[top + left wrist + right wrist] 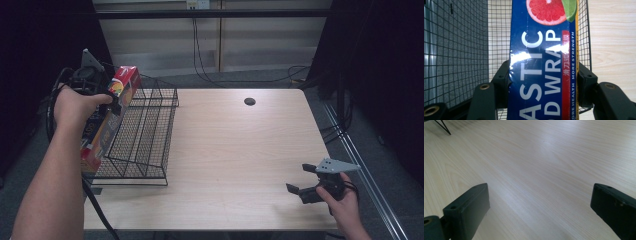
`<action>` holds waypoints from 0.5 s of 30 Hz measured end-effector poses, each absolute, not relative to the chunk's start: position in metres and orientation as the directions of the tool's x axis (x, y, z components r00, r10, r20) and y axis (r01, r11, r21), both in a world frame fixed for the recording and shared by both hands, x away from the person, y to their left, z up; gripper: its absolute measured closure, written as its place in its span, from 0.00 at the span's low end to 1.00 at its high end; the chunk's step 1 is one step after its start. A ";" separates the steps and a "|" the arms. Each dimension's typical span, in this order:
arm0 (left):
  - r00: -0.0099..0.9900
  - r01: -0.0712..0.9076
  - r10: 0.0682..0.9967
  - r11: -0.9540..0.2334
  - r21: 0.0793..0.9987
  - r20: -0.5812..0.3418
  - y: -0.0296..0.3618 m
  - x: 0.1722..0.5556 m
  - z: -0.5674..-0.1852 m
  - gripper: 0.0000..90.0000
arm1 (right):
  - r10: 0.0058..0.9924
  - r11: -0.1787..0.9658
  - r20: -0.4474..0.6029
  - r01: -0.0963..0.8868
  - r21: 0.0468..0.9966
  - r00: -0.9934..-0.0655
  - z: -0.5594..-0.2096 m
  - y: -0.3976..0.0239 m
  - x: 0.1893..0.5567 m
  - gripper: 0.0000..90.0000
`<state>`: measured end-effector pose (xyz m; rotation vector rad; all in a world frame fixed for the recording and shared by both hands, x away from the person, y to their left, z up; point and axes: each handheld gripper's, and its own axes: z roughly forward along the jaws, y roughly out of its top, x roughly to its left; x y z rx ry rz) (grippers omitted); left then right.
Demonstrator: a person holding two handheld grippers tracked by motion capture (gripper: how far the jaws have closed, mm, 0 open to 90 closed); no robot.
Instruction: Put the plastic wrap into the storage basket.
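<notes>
Pale wood table (235, 150) among dark curtains; left tool (112, 100) clamps plastic wrap box (107, 125), right tool (305, 182) gapes empty.

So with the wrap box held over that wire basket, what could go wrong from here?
1. The left gripper clamps the long box of plastic wrap near its middle, so both ends stick out; either could catch on the wire basket rim as it goes in.
2. The box is glossy, so it might slip between the jaws.
3. The basket looks light and nothing steadies it: the right gripper is open, far off over the table. A bump could shift it.
</notes>
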<state>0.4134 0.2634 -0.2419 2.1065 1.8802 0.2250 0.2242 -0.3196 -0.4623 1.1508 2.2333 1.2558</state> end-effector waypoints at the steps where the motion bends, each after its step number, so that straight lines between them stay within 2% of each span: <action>1: 0.120 0.940 0.989 -0.085 0.330 -0.088 0.264 0.413 -0.242 0.49 | 0.780 0.285 0.096 0.488 0.825 -0.618 -0.462 -0.320 0.224 0.02; 15: 0.079 0.939 0.994 -0.049 0.342 -0.073 0.279 0.412 -0.242 0.48 | 0.781 0.284 0.096 0.488 0.825 -0.617 -0.463 -0.318 0.225 0.02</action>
